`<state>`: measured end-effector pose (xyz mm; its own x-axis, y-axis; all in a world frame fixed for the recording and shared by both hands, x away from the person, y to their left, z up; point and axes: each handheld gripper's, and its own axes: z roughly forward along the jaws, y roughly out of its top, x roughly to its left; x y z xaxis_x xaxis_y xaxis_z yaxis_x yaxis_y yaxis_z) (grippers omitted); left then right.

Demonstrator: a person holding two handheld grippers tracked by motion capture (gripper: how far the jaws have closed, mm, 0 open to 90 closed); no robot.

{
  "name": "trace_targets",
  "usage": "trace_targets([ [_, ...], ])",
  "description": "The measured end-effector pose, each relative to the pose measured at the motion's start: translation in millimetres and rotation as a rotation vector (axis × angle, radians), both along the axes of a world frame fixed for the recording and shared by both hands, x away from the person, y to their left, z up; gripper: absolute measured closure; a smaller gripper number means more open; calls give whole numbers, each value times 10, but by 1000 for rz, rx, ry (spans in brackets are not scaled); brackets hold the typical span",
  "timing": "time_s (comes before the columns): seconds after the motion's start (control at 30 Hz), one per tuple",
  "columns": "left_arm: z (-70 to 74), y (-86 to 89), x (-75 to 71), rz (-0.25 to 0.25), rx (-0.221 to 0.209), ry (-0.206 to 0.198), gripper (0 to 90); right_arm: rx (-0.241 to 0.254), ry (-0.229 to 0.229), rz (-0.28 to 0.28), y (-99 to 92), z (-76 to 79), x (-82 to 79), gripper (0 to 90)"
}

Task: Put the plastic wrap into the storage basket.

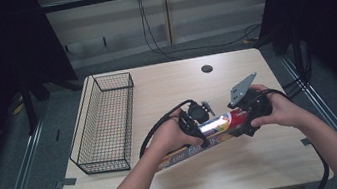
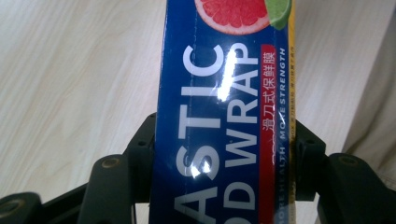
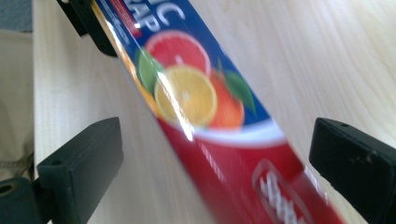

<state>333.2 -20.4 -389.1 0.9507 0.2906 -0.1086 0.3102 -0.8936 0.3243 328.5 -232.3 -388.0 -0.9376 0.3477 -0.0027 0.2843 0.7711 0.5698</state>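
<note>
The plastic wrap box (image 1: 213,133) lay lengthwise and slanted just above the light wooden bench (image 1: 165,87), toward its near middle, its blue end pointing to the near left and its red end to the right. The blue part carried large white lettering and a picture of cut citrus fruit (image 3: 187,84), and the glossy wrapping threw back a bright glare near the middle.

The left gripper (image 1: 196,123) was clamped across the blue stretch of the box: in the left gripper view its two black fingers (image 2: 140,144) pressed against both long edges of the box (image 2: 224,126), with no gap on either side. The person's left hand (image 1: 170,137) wrapped around that gripper from the near side.

The right gripper (image 1: 250,115) sat over the red end, held by the right hand (image 1: 280,113), a grey three-cornered plate (image 1: 241,89) rising from its top. Its fingers (image 3: 79,163) stood spread wide, one on each side of the box (image 3: 219,121) with clear bench showing between each pad and the carton, so they touched nothing.

Well apart, along the left side of the bench, stood a black wire basket (image 1: 103,124). A small dark round hole (image 1: 206,68) marked the bench's far edge.
</note>
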Motion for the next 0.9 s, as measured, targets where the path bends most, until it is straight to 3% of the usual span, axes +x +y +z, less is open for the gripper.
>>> trace_targets([
  [0.07,12,61,26,28,10,-2,428,7,3,-44,-79,-7,18,28],
  [0.33,28,192,74,112,9,-18,427,54,-6,-131,-215,13,14,24],
  [0.43,31,228,92,140,-3,-13,428,65,15,-146,-246,-6,4,24],
  [0.53,38,252,108,161,-4,-13,428,62,7,-182,-276,-53,-15,25],
  [0.6,46,261,123,145,6,-18,428,61,6,-192,-290,-69,-19,25],
  [0.7,52,281,142,186,4,-18,428,114,26,-209,-329,-120,-44,25],
  [0.9,80,314,183,225,-15,-24,428,109,15,-234,-330,-152,-79,25],
])
